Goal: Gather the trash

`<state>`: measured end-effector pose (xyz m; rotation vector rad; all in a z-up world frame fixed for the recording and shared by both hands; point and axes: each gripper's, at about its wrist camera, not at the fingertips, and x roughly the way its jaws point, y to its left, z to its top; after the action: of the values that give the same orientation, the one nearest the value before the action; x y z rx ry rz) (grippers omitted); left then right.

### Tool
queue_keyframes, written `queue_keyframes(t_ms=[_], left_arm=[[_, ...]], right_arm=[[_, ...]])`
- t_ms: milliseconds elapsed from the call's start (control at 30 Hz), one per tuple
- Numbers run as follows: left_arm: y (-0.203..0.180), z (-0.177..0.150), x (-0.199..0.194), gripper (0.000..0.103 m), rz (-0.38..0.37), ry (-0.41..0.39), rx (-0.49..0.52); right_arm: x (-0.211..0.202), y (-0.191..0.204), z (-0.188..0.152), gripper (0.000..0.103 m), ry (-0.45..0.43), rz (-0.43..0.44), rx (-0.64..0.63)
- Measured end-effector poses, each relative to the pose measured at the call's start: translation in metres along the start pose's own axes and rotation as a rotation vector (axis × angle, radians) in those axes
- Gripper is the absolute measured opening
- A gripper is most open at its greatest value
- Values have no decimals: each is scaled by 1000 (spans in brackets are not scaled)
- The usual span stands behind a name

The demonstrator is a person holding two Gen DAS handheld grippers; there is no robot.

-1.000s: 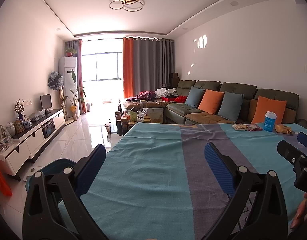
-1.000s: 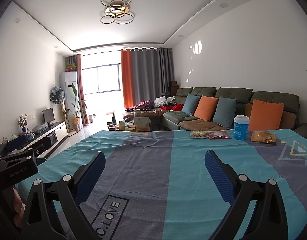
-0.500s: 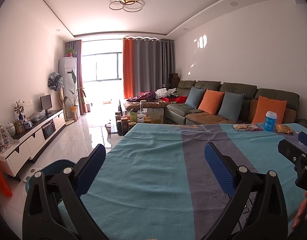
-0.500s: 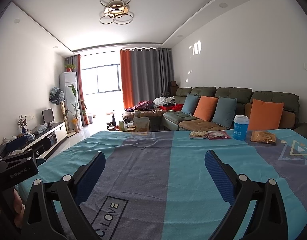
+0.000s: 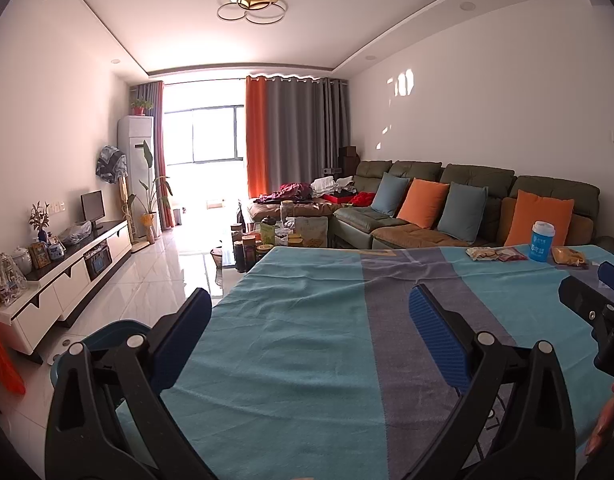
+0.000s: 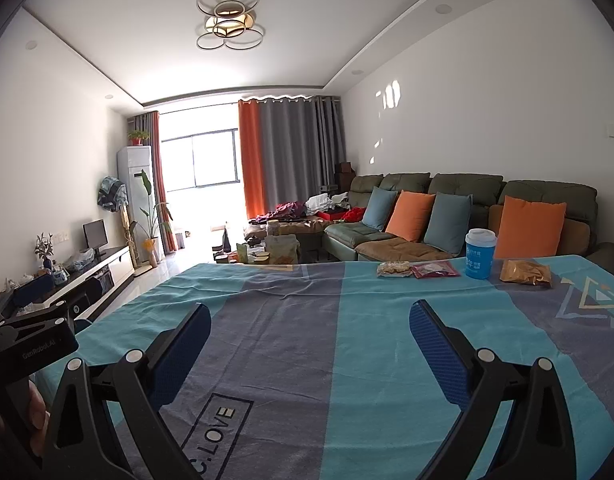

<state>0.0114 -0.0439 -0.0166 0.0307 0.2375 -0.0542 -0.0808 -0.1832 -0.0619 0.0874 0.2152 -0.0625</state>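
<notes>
A wide bare stretch of striped tablecloth fills the lower frame before you. The trash sits at the far edge, right of centre: a tan snack packet, a red wrapper, a blue cup and a yellow bag. Their labels are unreadable. Your left gripper and right gripper are both spread wide, holding nothing.

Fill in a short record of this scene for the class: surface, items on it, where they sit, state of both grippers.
surface: table under a blue and grey cloth
items: blue cup, yellow bag, red packet, snack packet
position: in a row at the far edge, near the sofa
left gripper: open, empty
right gripper: open, empty
bin: blue, on the floor left of the table
</notes>
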Motion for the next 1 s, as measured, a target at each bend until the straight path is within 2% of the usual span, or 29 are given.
queue_keyframes(t_ms=[1000], left_arm=[[-4, -4, 5, 97, 10, 8, 12]], right_arm=[[-1, -1, -2, 96, 8, -4, 4]])
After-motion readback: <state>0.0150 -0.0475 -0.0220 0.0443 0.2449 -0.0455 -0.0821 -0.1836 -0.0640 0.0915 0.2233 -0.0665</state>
